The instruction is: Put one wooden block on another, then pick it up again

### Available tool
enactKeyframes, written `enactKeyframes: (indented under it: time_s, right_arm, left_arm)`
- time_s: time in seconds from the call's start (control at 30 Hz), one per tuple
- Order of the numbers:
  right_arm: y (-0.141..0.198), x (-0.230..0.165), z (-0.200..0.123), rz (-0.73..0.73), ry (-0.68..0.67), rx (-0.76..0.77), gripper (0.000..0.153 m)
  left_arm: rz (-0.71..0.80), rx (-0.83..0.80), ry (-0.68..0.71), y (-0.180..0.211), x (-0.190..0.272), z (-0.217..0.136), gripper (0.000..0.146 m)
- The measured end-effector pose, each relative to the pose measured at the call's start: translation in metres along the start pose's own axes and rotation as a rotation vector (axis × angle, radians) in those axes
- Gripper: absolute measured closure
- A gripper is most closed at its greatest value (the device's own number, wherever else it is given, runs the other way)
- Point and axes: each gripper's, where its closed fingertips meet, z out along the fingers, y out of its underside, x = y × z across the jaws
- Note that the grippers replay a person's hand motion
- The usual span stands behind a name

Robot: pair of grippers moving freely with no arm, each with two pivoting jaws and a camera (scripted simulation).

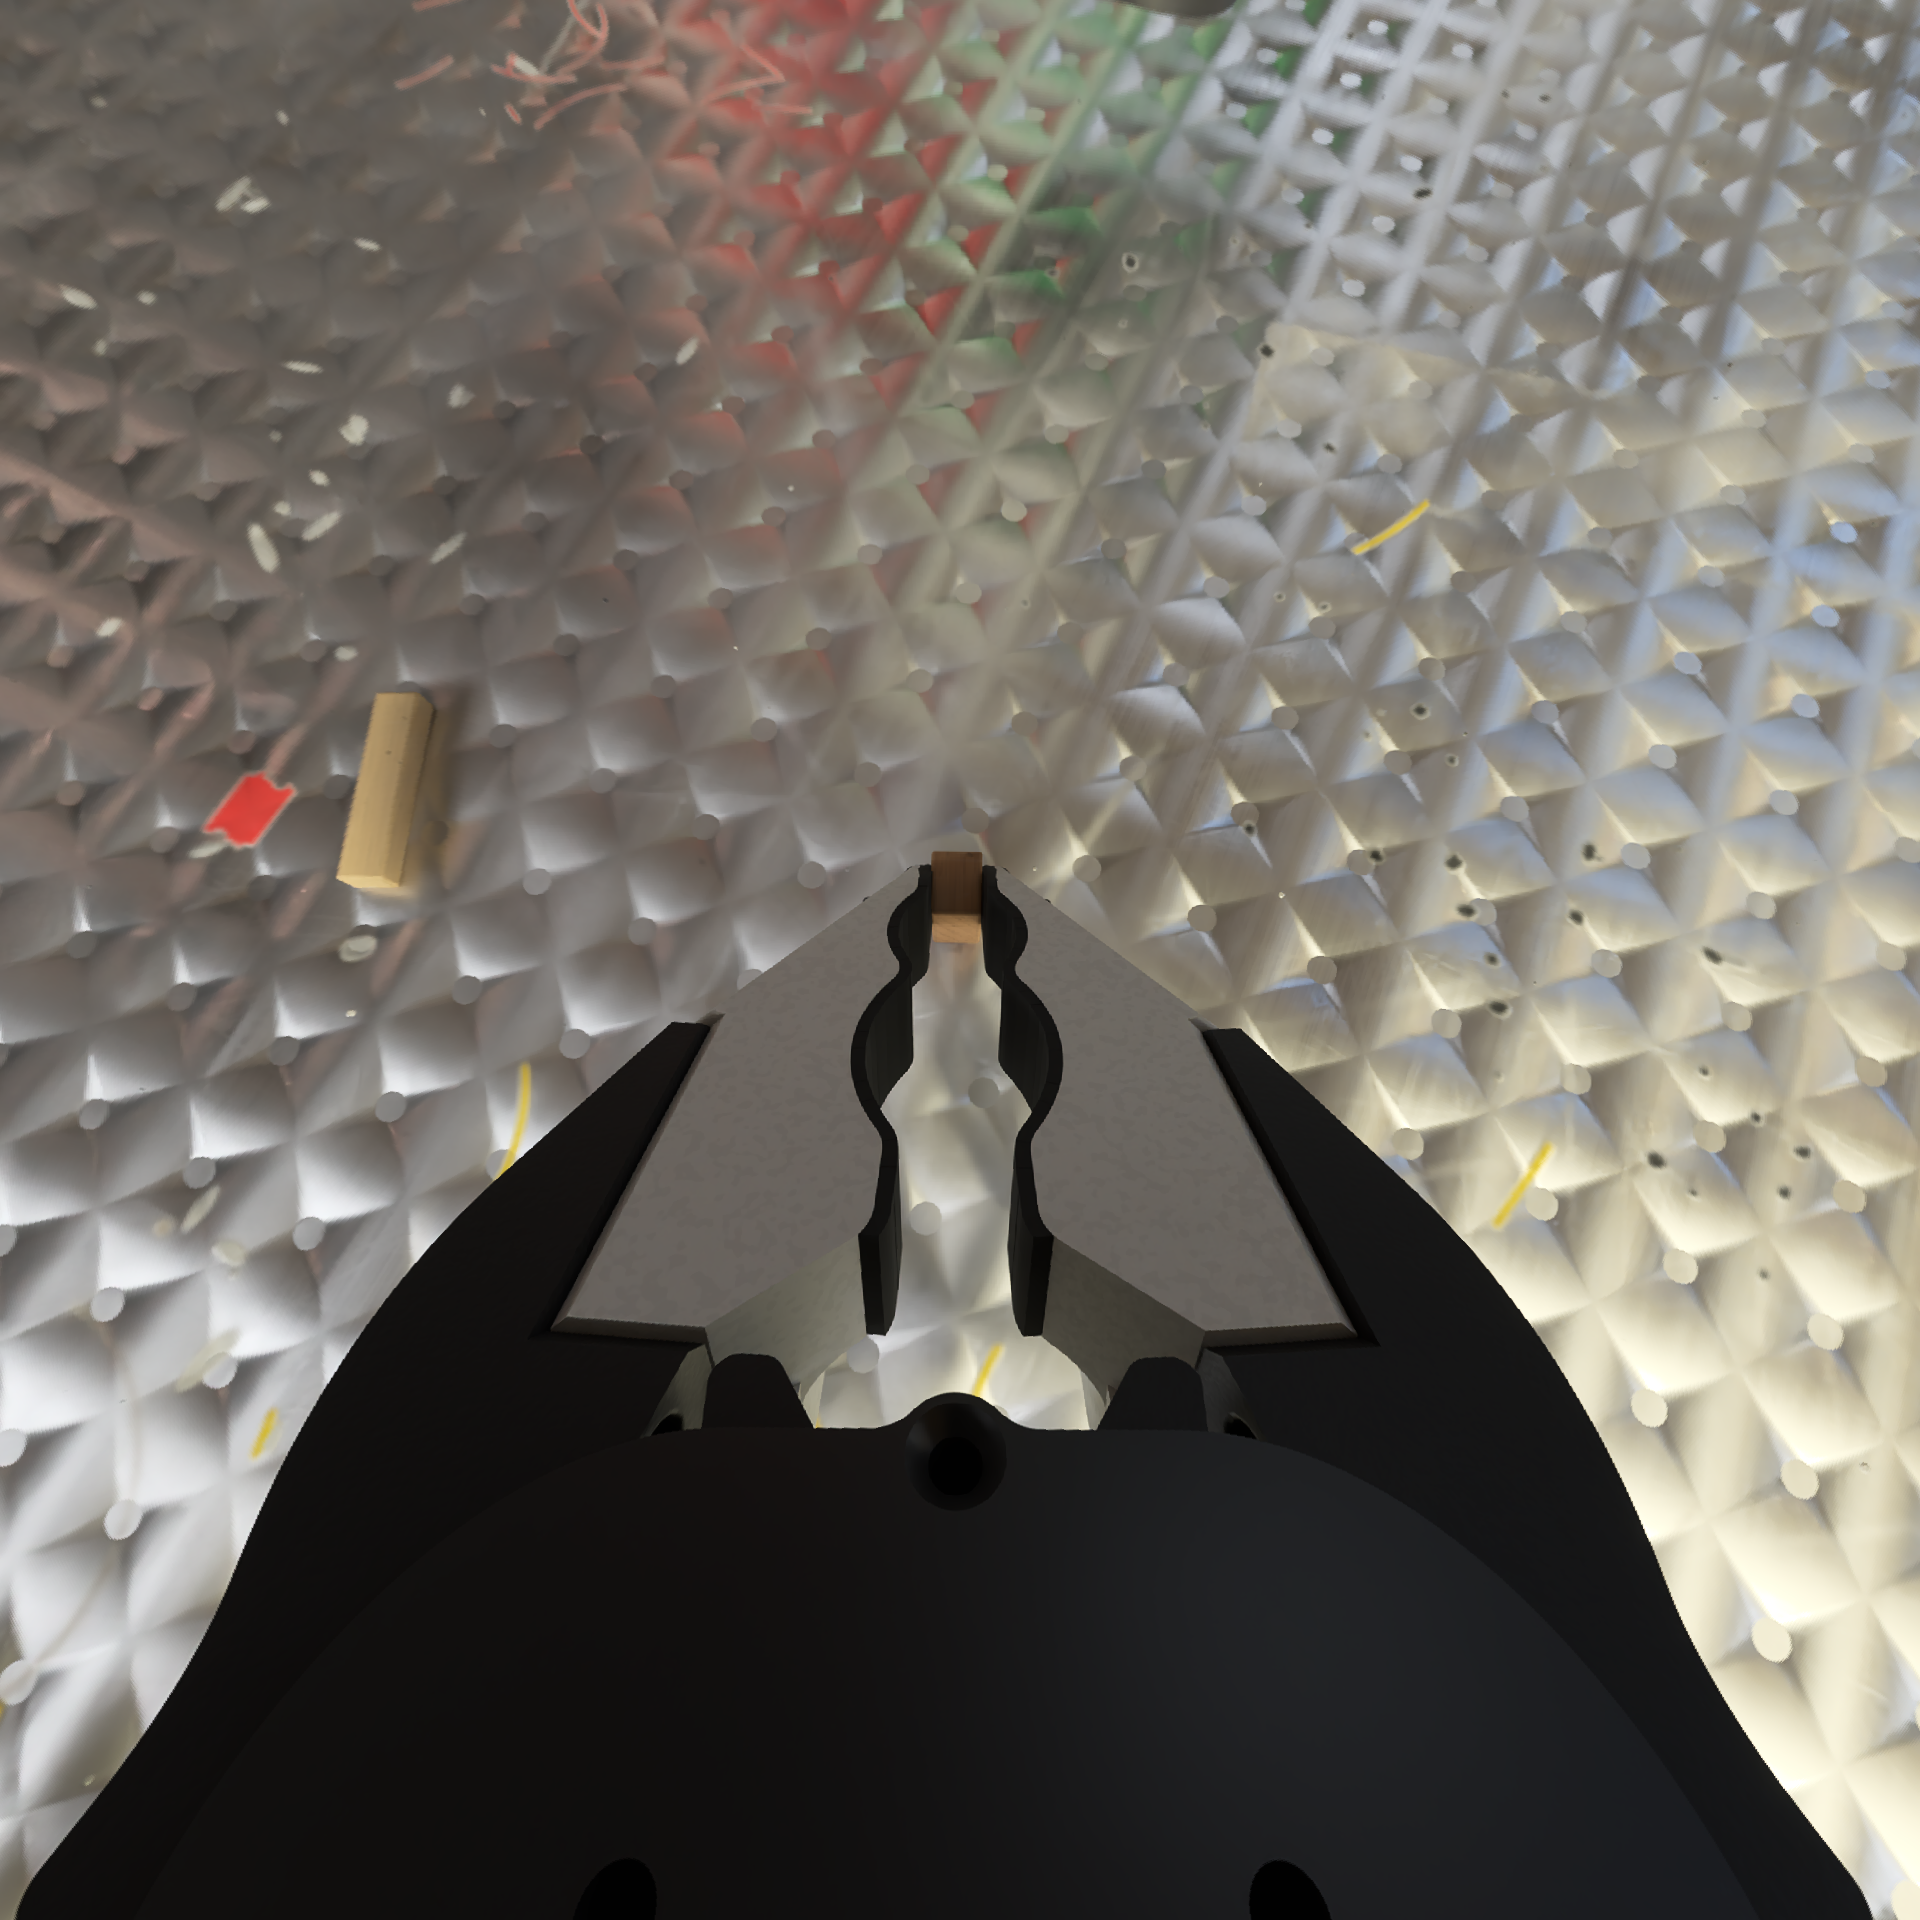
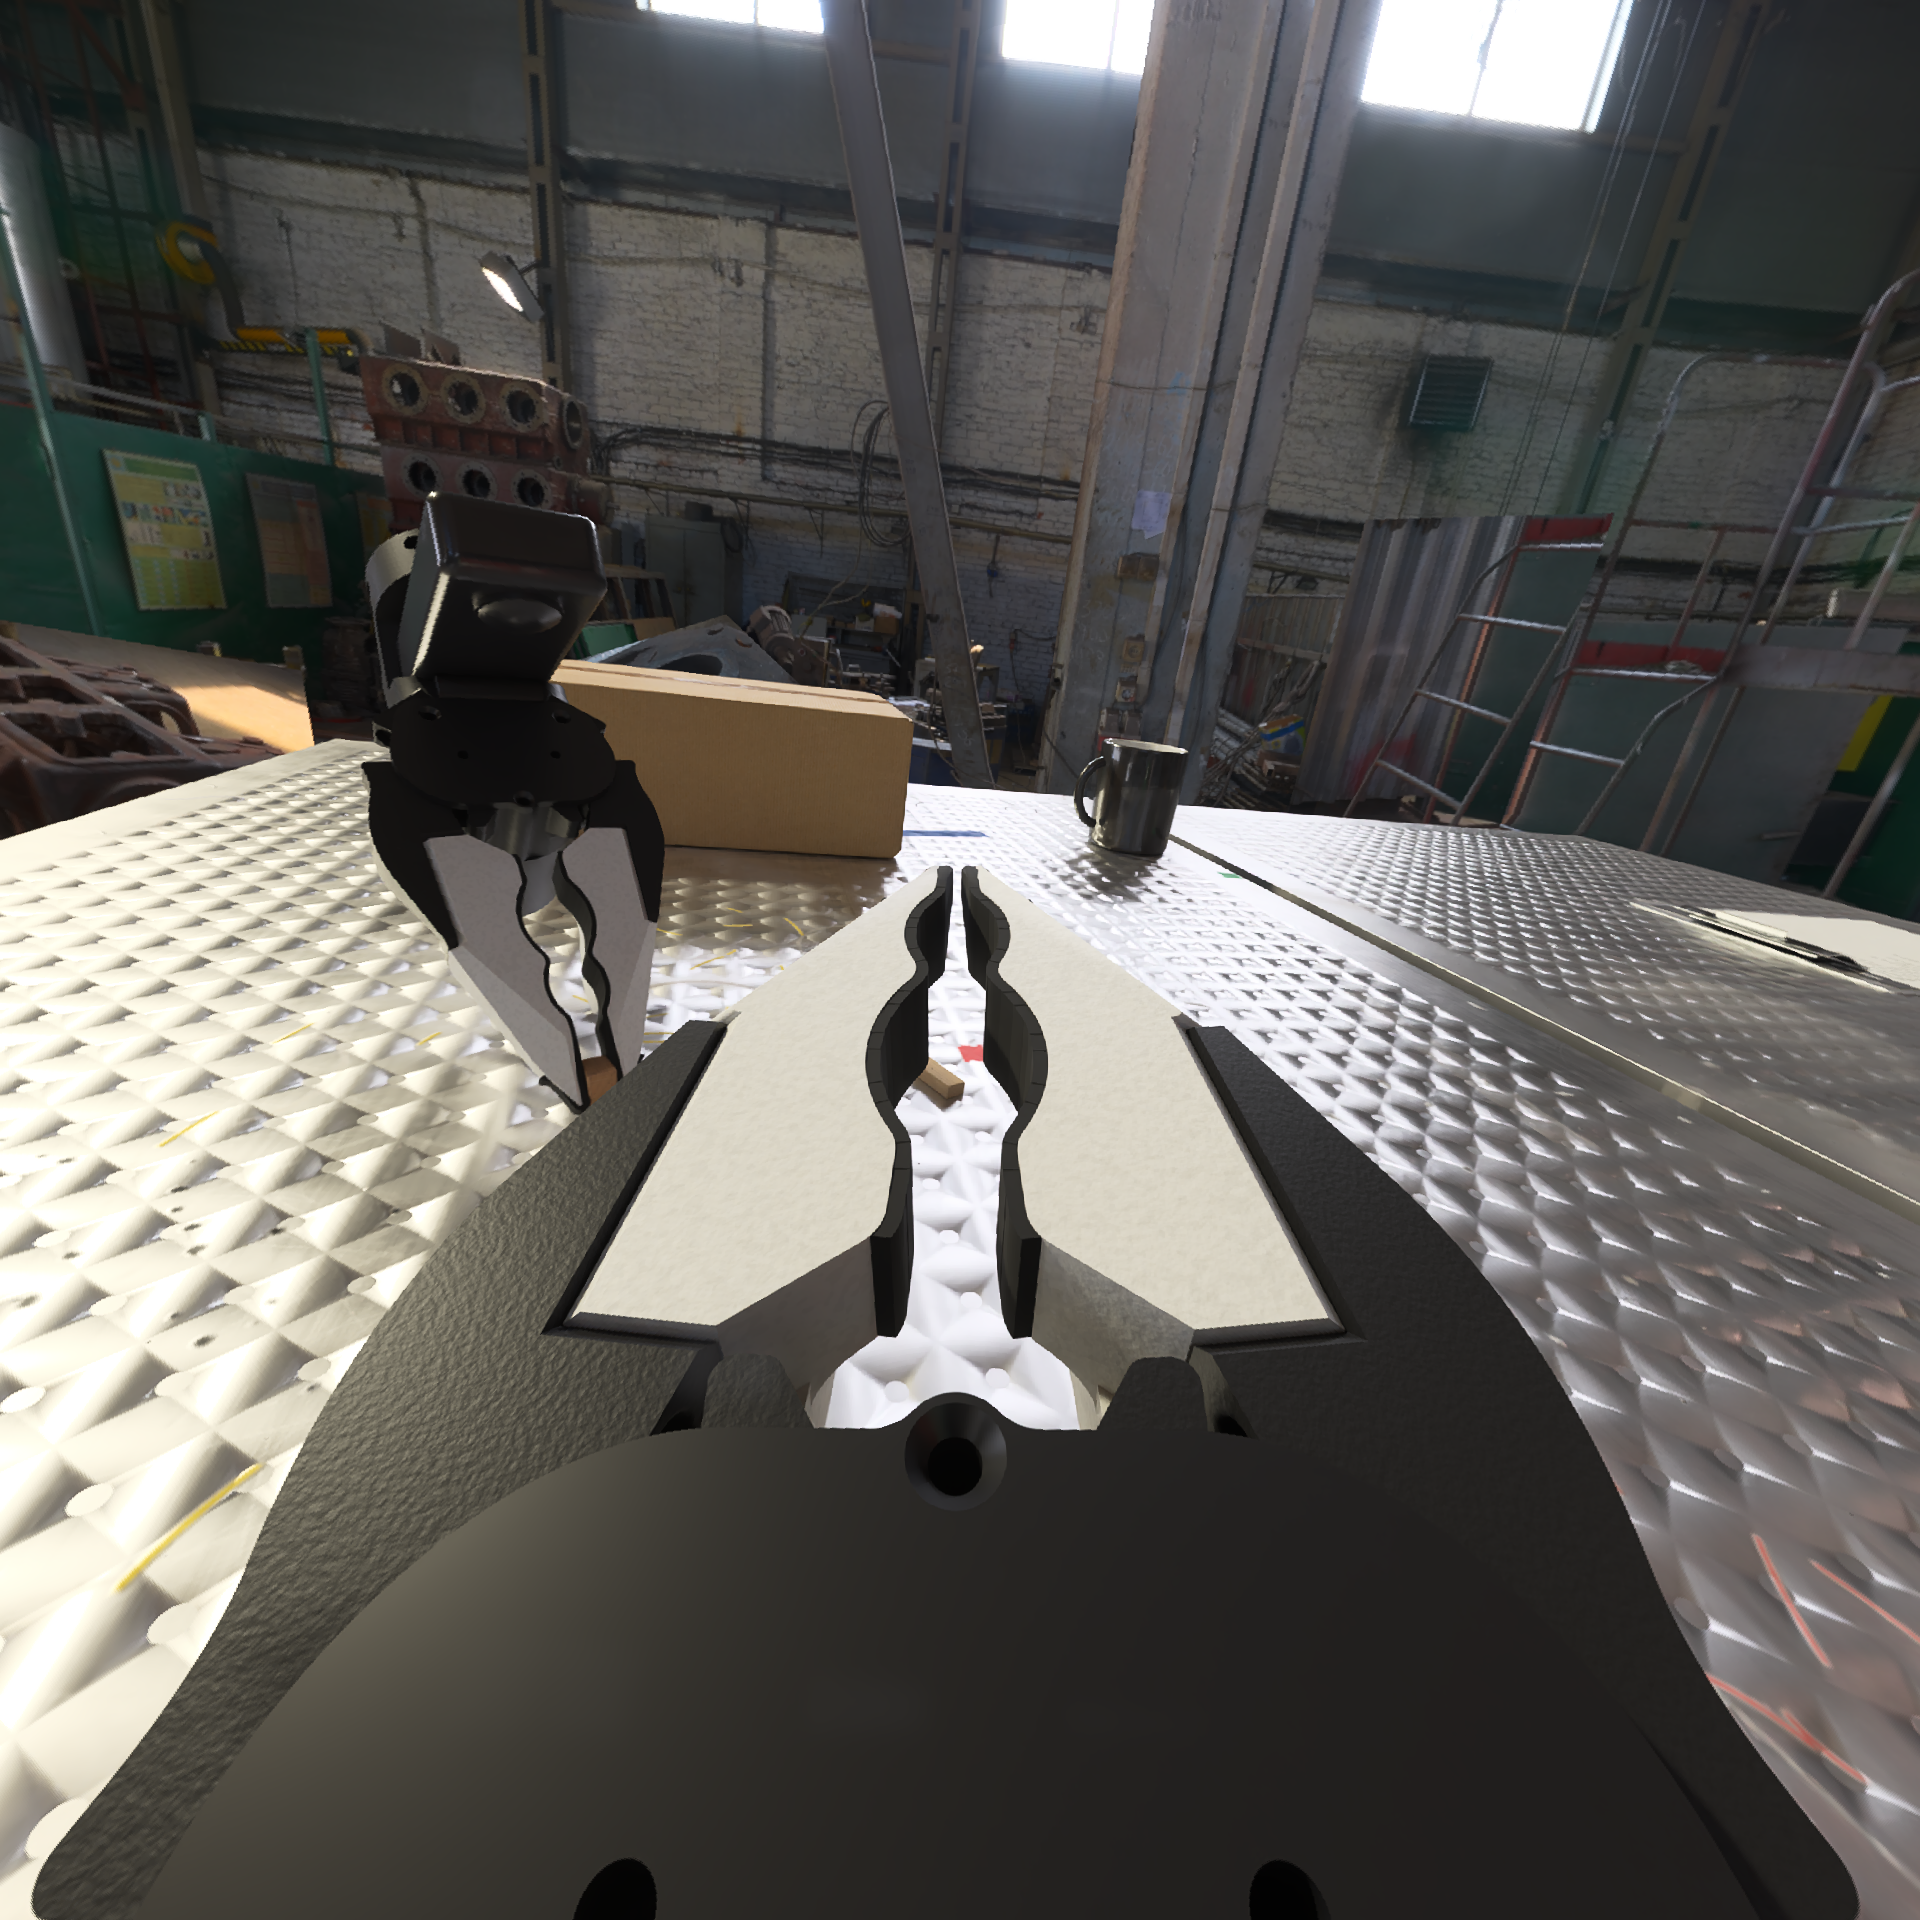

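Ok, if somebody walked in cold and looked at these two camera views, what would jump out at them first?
Probably the left gripper, pointing down at the shiny embossed metal table with a small wooden block pinched at its fingertips. Next, the paler wooden block lying flat off to its left beside a red marker. In the right wrist view, a cardboard box and dark mug stand at the far edge.

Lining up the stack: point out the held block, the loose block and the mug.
Held block (image 1: 956,896): left wrist view, top face between the fingertips.
Loose block (image 1: 387,792): left wrist view, middle of its long face.
Mug (image 2: 1138,795): right wrist view, its side wall.
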Motion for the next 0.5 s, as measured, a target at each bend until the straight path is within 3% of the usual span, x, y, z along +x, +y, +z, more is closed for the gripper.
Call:
enactKeyframes:
  time_s: [0.27,0.4,0.5]
  right_arm:
    - [0.001,0.001,0.001,0.005,0.003,-0.003,0.151]
    - [0.002,0.001,0.001,-0.001,0.003,-0.007,0.151]
    - [0.001,0.001,0.001,-0.001,0.003,-0.007,0.151]
  left_arm:
    - [-0.005,0.137,-0.146,-0.025,-0.04,-0.019,0.138]
    - [-0.002,0.091,-0.25,-0.033,-0.084,-0.013,0.138]
    - [-0.004,0.057,-0.234,-0.034,-0.106,-0.002,0.138]
